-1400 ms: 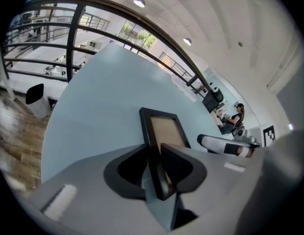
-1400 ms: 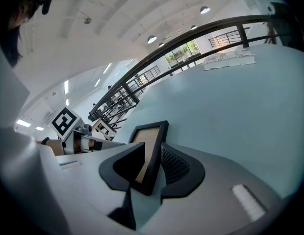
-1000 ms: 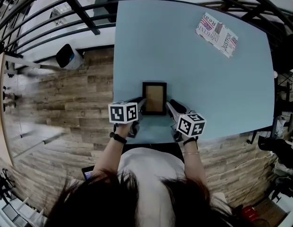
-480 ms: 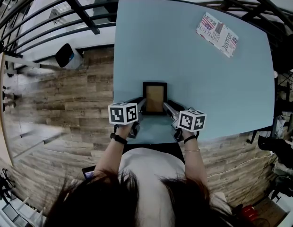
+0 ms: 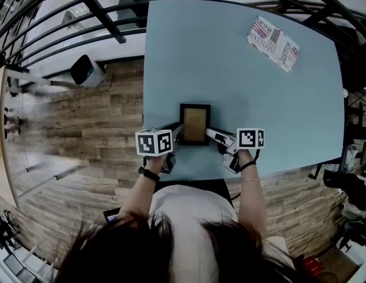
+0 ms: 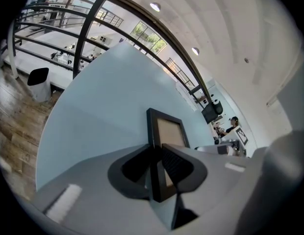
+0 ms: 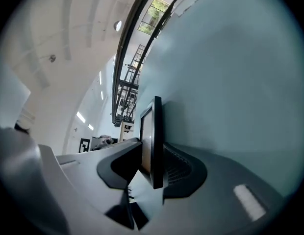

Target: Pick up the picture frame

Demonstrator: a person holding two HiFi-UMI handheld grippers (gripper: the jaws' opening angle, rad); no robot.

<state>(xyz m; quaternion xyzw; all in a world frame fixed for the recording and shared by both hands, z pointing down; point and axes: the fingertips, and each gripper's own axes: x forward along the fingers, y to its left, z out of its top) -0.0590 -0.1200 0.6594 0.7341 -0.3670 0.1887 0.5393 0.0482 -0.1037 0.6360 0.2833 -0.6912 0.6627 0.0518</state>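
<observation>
Picture frame pick.

Head view: looks flat on blue worktop, near end flanked by left gripper and right gripper. Changed over the last second: right gripper rolled over, marker cube now squared up instead of skewed, and reaching in level at the frame's near corner rather than slanting up from below. Left gripper parked where it was. Reads as second hold being reset; no two-sided lift yet.

Left gripper view: jaws of left gripper clamped on the frame's side rail, pads against both faces. Rest of frame runs straight ahead of the jaws, picture face to their right. Can't tell whether lifted clear of the worktop.

Right gripper view: jaws of right gripper just opened to their widest, with the frame's rail standing between them. Ribbed pad close against the back, other jaw standing off with a visible gap. Not gripping. Judgement: needs closing before any lift, else a one-sided hold lets the frame swing.

Around: printed paper pack far ahead and right of the right jaws, well apart. White bin on wood floor, well out left of the left jaws, off the worktop. Nothing between jaws and frame, lift path looks free.
</observation>
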